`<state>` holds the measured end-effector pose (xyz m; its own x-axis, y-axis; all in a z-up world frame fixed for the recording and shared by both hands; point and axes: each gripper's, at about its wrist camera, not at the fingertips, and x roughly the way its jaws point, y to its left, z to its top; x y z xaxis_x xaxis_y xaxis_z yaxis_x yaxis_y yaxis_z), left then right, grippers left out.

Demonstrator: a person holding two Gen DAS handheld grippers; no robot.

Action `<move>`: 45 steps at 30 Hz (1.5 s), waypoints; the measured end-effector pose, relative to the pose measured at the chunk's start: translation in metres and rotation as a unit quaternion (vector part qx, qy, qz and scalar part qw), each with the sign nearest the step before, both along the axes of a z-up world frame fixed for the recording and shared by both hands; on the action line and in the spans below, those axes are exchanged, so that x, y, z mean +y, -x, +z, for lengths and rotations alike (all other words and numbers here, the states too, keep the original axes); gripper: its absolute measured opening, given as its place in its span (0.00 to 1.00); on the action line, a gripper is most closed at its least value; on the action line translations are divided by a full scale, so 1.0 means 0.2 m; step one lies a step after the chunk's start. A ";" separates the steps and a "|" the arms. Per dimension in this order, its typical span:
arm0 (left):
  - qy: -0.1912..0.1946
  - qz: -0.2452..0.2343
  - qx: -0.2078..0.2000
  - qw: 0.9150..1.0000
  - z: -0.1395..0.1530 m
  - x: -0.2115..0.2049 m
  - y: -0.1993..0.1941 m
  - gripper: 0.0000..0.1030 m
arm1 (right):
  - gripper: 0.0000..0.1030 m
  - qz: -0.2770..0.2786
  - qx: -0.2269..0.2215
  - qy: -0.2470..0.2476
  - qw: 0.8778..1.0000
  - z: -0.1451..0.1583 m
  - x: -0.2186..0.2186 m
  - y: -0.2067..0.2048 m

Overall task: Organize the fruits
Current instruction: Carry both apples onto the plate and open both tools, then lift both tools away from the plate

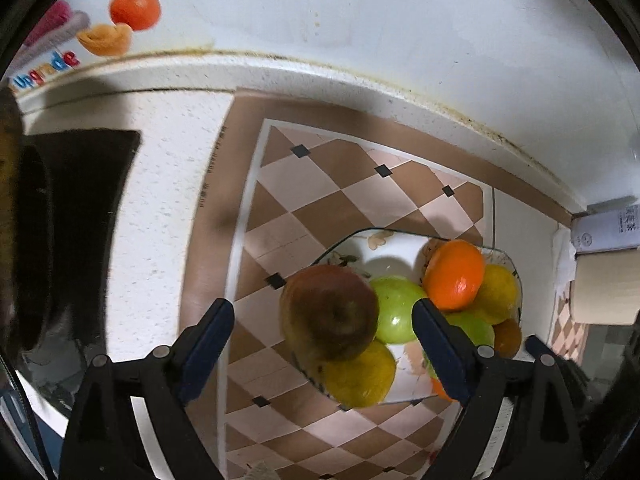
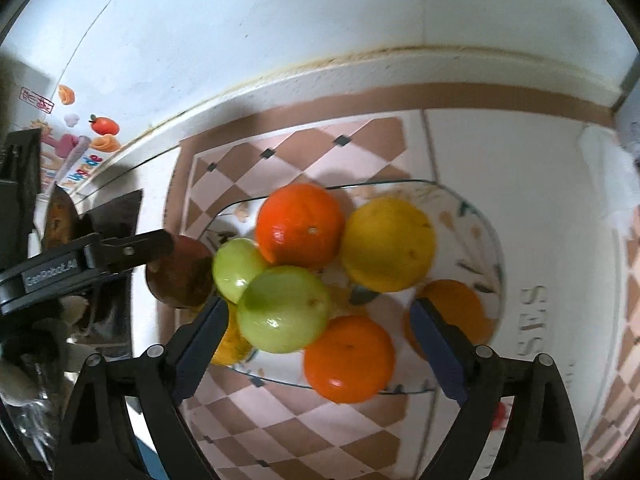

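- Left wrist view: the left hand-held gripper (image 1: 324,320) is hovering with its jaws standing wide apart and nothing pressed between the pads, pointing steeply down over the near-left corner of the glass plate (image 1: 400,236).
- The plate is sitting on a checkered mat (image 1: 320,184) on the white worktop (image 1: 172,208). A brownish-red apple (image 1: 330,314) is lying at the plate's left edge, between the jaws in this view; whether the pads are touching it I cannot tell.
- Just right of the apple on the plate a green apple (image 1: 394,308) is resting, with a yellow citrus (image 1: 360,376) at the plate's near edge and an orange (image 1: 454,274) toward the plate's right side.
- Right wrist view: the right hand-held gripper (image 2: 318,320) is also gaping open and gripping nothing, hanging over the near side of the plate (image 2: 480,216).
- Between its jaws in this view a green fruit (image 2: 284,310) is sitting near the plate's middle, with a tangerine (image 2: 348,358) at the plate's near rim.
- The left gripper's finger is showing at the plate's left edge, against the red apple (image 2: 180,276).
- Handling, as I judge it: the fruits are looking firm, round and smooth, so they are likely to roll or slip; taking each across its widest middle seems safest. The plate is probably fragile and should be spared knocks.
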<state>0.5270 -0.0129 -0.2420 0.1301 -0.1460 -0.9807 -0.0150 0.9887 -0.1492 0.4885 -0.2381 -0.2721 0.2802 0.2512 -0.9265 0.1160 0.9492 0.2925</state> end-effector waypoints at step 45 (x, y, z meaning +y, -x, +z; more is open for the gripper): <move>-0.057 -0.047 -0.265 0.961 0.88 -0.08 1.41 0.88 | 0.95 -0.032 -0.202 0.121 0.971 0.99 0.02 1.39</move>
<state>0.2446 -0.0294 -0.0654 0.6067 -0.0765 -0.7912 0.1239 0.9923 -0.0010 0.2110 -0.2348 -0.0739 0.6416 0.0102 -0.7670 0.0990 0.9905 0.0960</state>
